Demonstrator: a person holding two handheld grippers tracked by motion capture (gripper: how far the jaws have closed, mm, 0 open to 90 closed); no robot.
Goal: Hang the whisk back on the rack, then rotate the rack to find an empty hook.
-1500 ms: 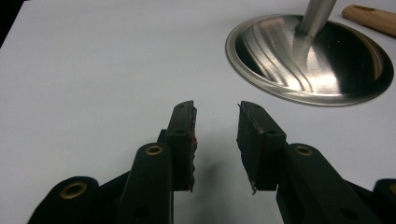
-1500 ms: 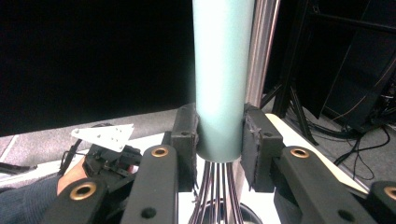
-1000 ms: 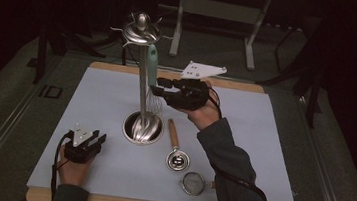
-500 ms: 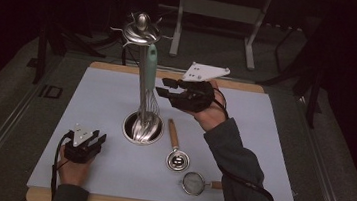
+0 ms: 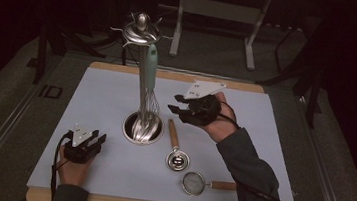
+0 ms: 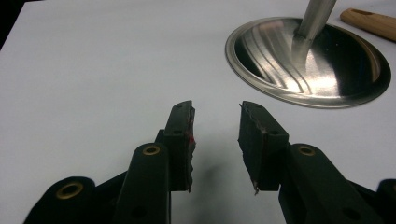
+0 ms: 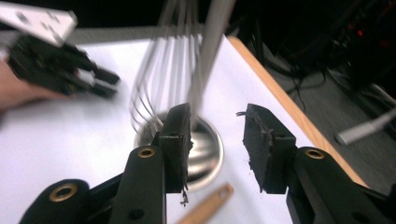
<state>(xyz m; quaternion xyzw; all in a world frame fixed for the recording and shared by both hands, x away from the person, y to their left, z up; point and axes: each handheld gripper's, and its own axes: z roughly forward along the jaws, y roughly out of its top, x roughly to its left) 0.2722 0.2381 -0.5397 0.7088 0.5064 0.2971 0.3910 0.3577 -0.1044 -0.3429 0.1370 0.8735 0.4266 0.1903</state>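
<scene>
- Utensil stand of polished steel (image 5: 142, 127): a round dished base near the middle of the white worktop (image 5: 107, 93), with a slim upright post topped by a ring of hooks. The base carries the post's foot and the wire loops of the whisk; the rest of the dish is bare metal.
- Wire whisk with a pale green handle (image 5: 150, 67): hangs upright along the post, handle high, wires reaching down to the base.
- Right hand-held gripper (image 5: 180, 104): held above the worktop just right of the whisk, jaws spread and pinching nothing; they have just been opening a little. In the right gripper view the post and wires stand beyond the gap.
- Left hand-held gripper (image 5: 97, 138): rests at the front left of the worktop, jaws apart and empty, pointing toward the base.
- Wooden-handled metal scoop (image 5: 175, 150) and small wooden-handled strainer (image 5: 203, 183): lie flat right of the base.
</scene>
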